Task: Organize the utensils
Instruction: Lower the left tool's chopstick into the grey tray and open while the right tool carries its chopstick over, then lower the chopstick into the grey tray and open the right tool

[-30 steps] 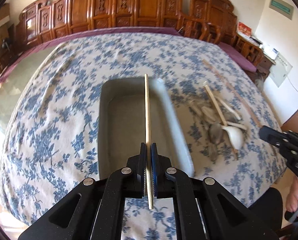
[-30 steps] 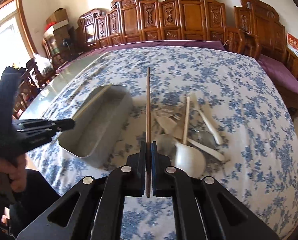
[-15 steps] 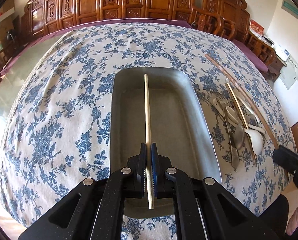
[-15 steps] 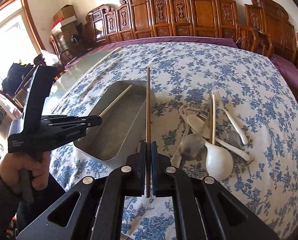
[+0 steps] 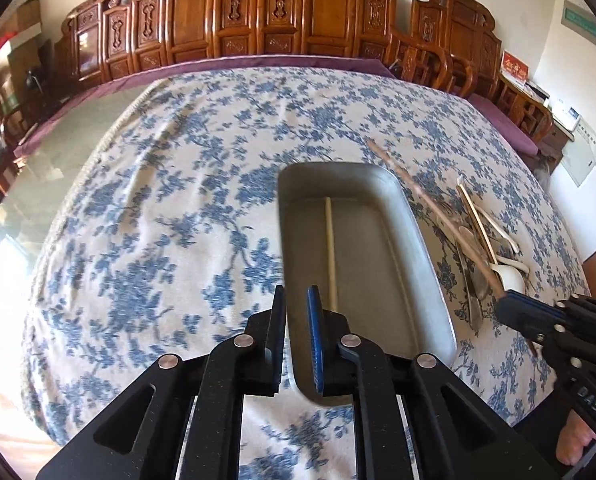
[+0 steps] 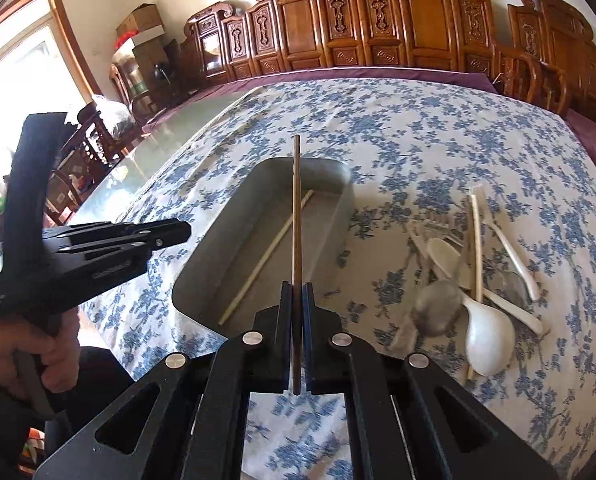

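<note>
Left gripper [image 5: 296,304] empty, pale chopstick [image 5: 330,248] just ahead in tray [image 5: 425,280].

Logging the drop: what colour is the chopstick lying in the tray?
Pale cream chopstick; right wrist view shows it best.

My surface [image 5: 158,208] wears a blue-flowered cloth [image 6: 437,128]. On it sits a grey tray [image 6: 337,216]; at three o'clock from it lies a heap of utensils [image 6: 473,276].
</note>
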